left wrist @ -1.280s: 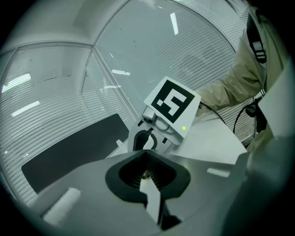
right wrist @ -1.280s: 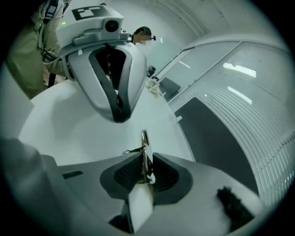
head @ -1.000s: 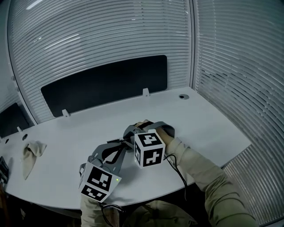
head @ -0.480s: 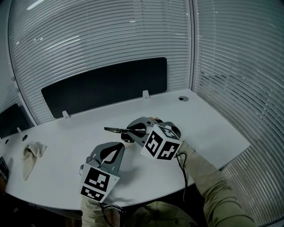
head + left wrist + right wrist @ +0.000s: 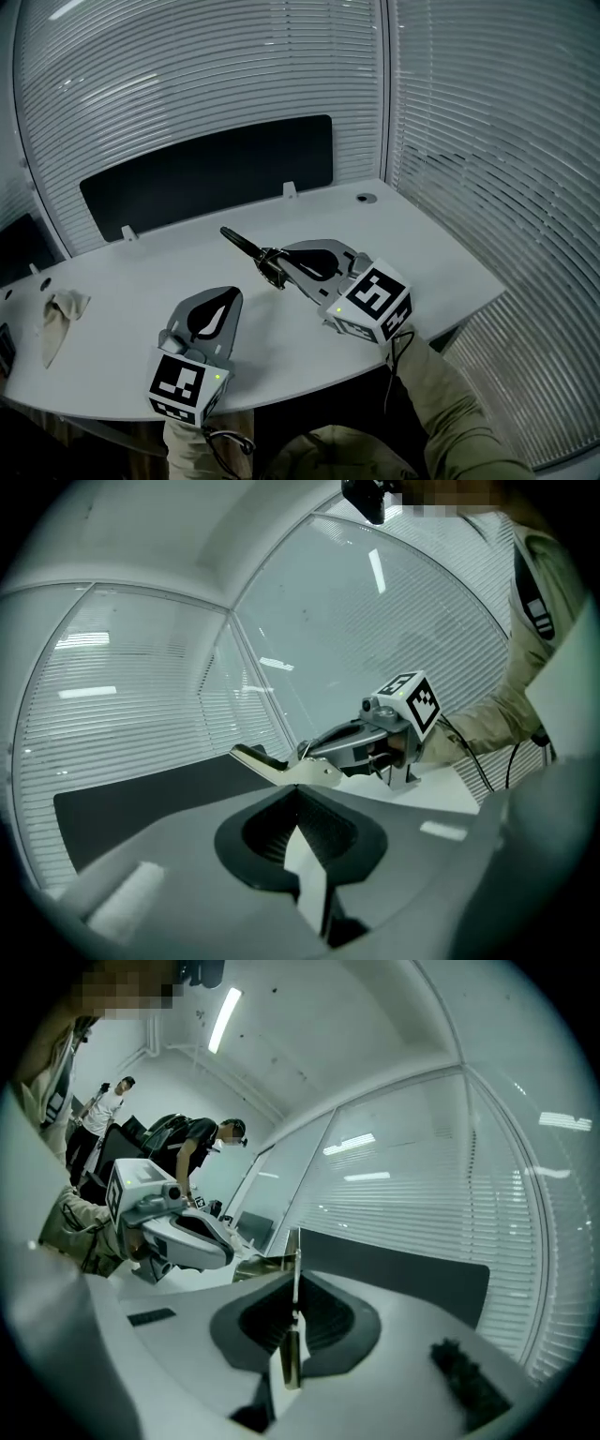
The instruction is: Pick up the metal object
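Lifting is the step in hand, by the look of it. The slim, bright metal object (image 5: 253, 251), flat and thin with a darker, matte handle end, sits in the grey plastic right gripper (image 5: 278, 267) and appears to hang clear above the bench, pointing away toward the back panel. The right gripper view shows its fingers pressed together on the piece, so that only a narrow, shiny edge (image 5: 295, 1279) stands upright between the ribbed black pads. From the left gripper view the same object (image 5: 291, 771) reads as a pale angled plate with a dark grip jutting to the left.

The pick seems all but done. What the next move calls for is probably a steady carry with the pinch kept firm, since smooth metal held on so thin an edge could swivel or slip between the pads.

The left gripper (image 5: 232, 298) hovers nearer the person, well apart from the object; its fingers meet at the tips with nothing between them.

Beneath both lies the smooth, white, curved bench (image 5: 422, 253). A crumpled beige cloth (image 5: 54, 319) rests at its far left, and a dark rectangular screen (image 5: 206, 178) stands along its back edge before slatted white blinds (image 5: 187, 84).
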`<action>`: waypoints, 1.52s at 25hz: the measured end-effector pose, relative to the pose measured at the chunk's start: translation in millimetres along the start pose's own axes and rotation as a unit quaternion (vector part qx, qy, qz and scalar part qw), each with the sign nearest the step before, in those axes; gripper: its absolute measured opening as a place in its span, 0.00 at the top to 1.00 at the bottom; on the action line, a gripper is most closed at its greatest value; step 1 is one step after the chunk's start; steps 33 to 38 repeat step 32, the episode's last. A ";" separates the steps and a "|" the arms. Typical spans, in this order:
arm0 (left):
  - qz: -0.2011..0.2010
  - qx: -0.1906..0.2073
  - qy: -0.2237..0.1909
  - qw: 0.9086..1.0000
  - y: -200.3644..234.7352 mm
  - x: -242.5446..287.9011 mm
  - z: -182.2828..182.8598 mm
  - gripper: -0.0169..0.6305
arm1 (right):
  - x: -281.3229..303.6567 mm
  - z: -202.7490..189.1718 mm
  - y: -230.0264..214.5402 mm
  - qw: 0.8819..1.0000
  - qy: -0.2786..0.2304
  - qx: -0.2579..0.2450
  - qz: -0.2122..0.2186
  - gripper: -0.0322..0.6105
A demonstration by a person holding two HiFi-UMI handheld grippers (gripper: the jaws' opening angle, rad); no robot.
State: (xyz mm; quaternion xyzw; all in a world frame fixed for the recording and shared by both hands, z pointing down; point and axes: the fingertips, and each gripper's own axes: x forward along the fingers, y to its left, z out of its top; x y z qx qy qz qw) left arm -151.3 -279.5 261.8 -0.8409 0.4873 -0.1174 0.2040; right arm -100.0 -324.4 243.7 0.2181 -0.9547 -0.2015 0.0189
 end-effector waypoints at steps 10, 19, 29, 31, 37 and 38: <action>-0.011 -0.012 -0.015 1.000 -33.3 -20.1 27.5 0.96 | -52.6 31.3 29.3 1.000 -0.017 -0.001 -0.016 0.94; -0.013 -0.026 -0.015 0.999 -35.0 -18.2 21.9 0.96 | -57.1 22.4 27.7 1.000 -0.014 0.007 -0.023 0.94; -0.011 -0.043 -0.018 0.999 -31.9 -17.5 21.5 0.96 | -53.2 22.0 27.2 1.000 -0.015 0.008 -0.019 0.94; -0.013 -0.042 -0.019 0.999 -29.2 -17.7 22.1 0.96 | -51.2 23.4 26.0 1.000 -0.015 0.009 -0.018 0.94; -0.014 -0.041 -0.020 0.999 -27.9 -17.8 22.5 0.96 | -50.2 24.1 25.4 1.000 -0.014 0.010 -0.018 0.94; -0.014 -0.041 -0.020 0.999 -27.9 -17.8 22.5 0.96 | -50.2 24.1 25.4 1.000 -0.014 0.010 -0.018 0.94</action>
